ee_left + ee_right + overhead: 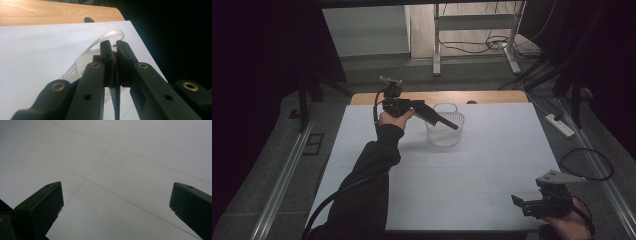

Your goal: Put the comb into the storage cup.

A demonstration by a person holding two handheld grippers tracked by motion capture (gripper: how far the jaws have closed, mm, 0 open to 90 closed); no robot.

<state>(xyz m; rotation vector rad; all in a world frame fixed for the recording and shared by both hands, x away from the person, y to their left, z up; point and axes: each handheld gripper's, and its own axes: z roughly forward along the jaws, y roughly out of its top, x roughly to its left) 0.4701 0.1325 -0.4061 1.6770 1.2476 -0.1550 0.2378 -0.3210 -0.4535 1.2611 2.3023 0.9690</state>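
one dark flat piece (117, 100) sits pinched in our left gripper (454, 125) above the white basket (445, 131) mid-bench (472, 170); dropping it in remains. our right gripper (524, 204) rests spread, empty.

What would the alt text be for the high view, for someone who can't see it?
A person's left tool, jaws shut, reaches over a white basket at the far side of a white table. The right tool rests open at the near right corner.
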